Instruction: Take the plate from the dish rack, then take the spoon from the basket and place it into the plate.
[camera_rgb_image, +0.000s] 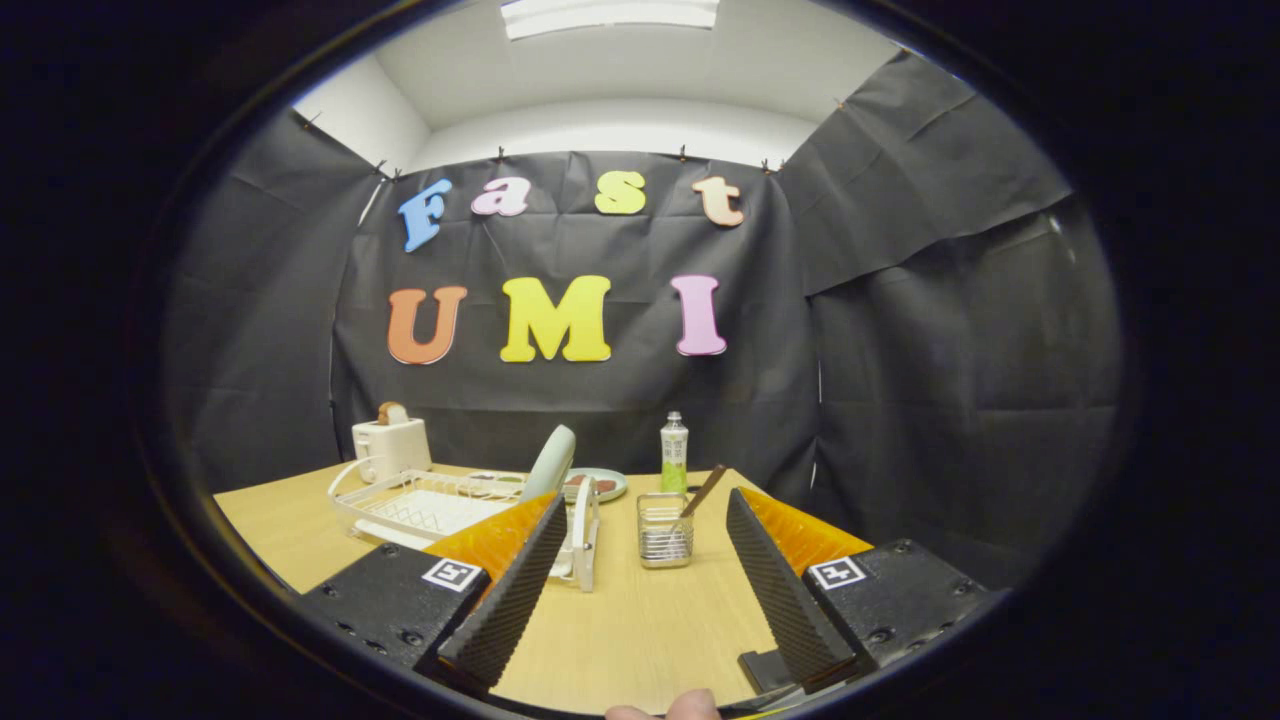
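A pale green plate stands on edge in the white dish rack, just beyond my left finger. Ahead between the fingers stands a small metal wire basket. A spoon with a brown handle leans out of the basket toward the right. My gripper is open over the wooden table, with nothing between its fingers. The left finger hides the rack's near right corner.
A white toaster with toast in it stands at the back left. Behind the rack lies another plate with food, with a green bottle beside it. Black cloth walls close the booth. A fingertip shows beneath the gripper.
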